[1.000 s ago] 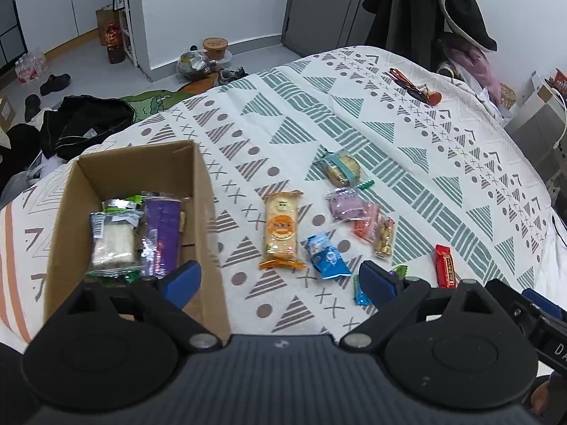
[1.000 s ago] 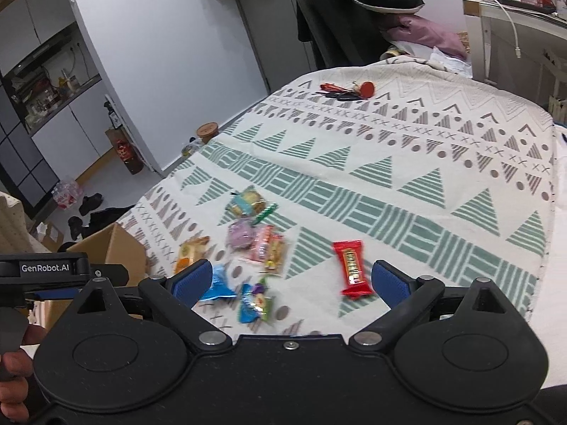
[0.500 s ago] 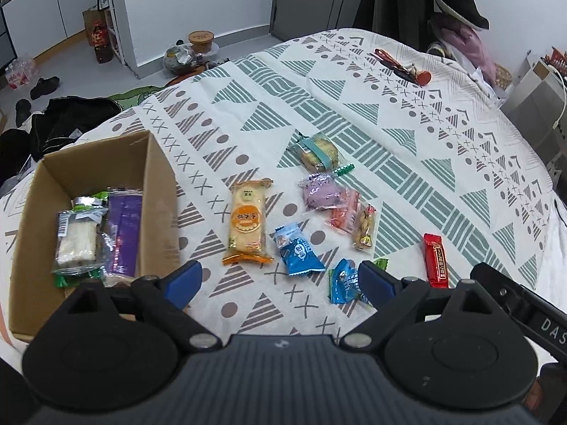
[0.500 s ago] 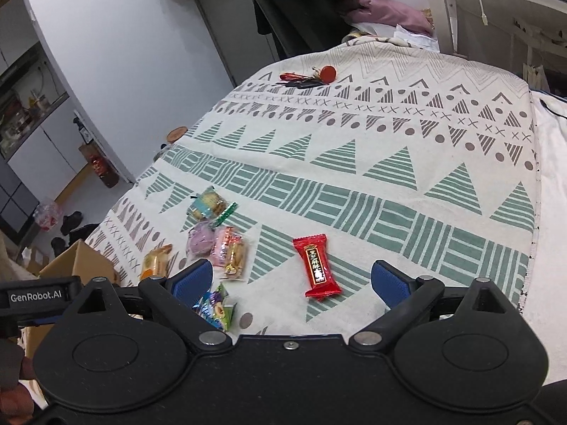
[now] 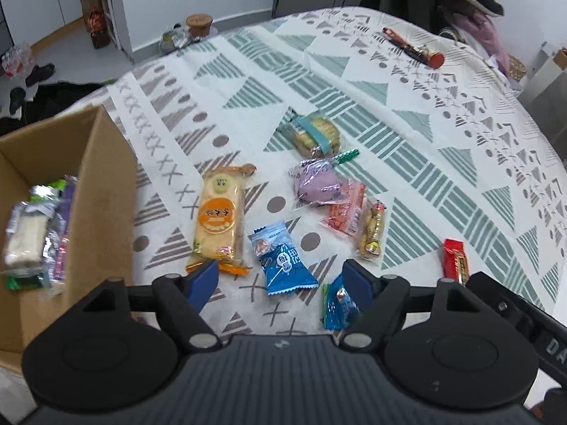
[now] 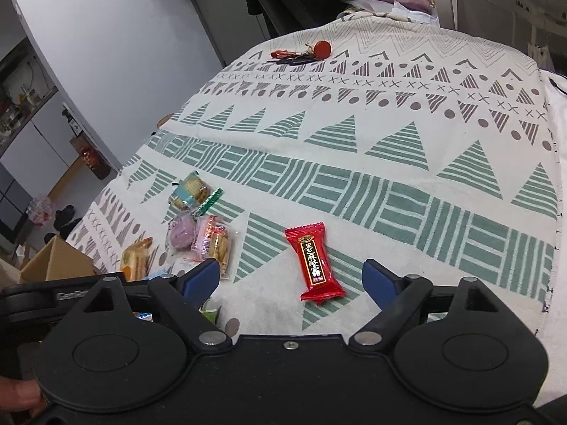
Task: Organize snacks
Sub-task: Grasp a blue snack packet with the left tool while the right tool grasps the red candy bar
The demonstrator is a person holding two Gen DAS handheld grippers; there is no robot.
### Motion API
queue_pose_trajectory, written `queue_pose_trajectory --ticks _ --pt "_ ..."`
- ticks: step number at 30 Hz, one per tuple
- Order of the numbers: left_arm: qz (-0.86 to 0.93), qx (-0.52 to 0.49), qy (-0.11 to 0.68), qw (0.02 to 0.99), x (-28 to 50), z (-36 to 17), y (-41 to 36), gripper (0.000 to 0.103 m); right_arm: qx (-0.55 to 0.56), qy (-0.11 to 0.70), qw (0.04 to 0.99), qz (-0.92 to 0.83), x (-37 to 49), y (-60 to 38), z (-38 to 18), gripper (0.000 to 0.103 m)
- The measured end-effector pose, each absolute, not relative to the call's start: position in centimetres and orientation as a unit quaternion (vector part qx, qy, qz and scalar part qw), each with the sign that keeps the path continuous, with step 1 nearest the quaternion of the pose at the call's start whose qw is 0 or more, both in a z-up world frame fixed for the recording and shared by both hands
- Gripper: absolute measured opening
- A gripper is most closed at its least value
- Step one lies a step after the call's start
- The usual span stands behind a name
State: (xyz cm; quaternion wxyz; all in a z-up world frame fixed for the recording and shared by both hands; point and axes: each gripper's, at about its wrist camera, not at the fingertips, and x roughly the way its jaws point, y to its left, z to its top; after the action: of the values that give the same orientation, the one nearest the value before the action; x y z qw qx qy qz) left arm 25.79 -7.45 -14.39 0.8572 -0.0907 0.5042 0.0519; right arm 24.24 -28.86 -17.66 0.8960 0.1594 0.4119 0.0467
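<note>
Cardboard box (image 5: pixel 102 191) sits at the left edge of the patterned cloth (image 5: pixel 407 134), its near wall upright, with a white wafer pack (image 5: pixel 24 237) and a purple packet (image 5: pixel 63 226) lying inside. Just right of it the left gripper (image 5: pixel 280 279) hangs low over the cloth with its blue fingertips (image 5: pixel 203 279) spread wide and nothing between them; the blue candy (image 5: pixel 281 262) lies in the gap, the orange rice cracker pack (image 5: pixel 221 221) beside the left tip, and a small blue-green wrapper (image 5: pixel 338 304) partly under the right tip. Farther on lie a purple bun pack (image 5: pixel 315 186), a pink pack with a peanut pack against it (image 5: pixel 370 230), and a banded biscuit pack (image 5: pixel 315 134). At the right, the right gripper (image 6: pixel 290 278) is likewise wide open and empty, pointing at the red candy bar (image 6: pixel 313 262), which lies flat between its tips, well apart from the cluster. Keys with a red tag (image 6: pixel 304 53) rest at the cloth's far end; beyond are a pale wall, dark hanging clothes and cluttered floor.
</note>
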Motion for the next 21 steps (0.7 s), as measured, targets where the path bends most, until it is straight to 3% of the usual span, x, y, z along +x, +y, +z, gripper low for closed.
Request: queue_pose_trajectory --ticks 7,10,13,19,21 --pt "0.063 -0.103 0.518 0.846 27.3 -17.8 -7.7 0.052 0.164 0.426 0.889 0.035 25.9 -29.0 -19.3 0.083" --pt "0.066 -0.102 0.525 0.843 27.7 -18.4 -7.6 0.034 0.145 0.432 0.889 0.032 26.5 -28.3 -19.7 0.08" --pt "0.067 -0.091 0.523 0.845 27.8 -18.0 -7.7 0.03 0.136 0.438 0.888 0.037 27.0 -27.9 -20.2 0.074" --pt "0.064 -0.091 0.518 0.848 27.5 -17.0 -7.3 0.029 0.129 0.461 0.877 0.038 27.6 -27.5 -21.2 0.038" --pt "0.063 -0.092 0.516 0.849 27.3 -16.6 -7.1 0.029 0.12 0.462 0.878 0.039 27.6 -27.2 -21.3 0.021"
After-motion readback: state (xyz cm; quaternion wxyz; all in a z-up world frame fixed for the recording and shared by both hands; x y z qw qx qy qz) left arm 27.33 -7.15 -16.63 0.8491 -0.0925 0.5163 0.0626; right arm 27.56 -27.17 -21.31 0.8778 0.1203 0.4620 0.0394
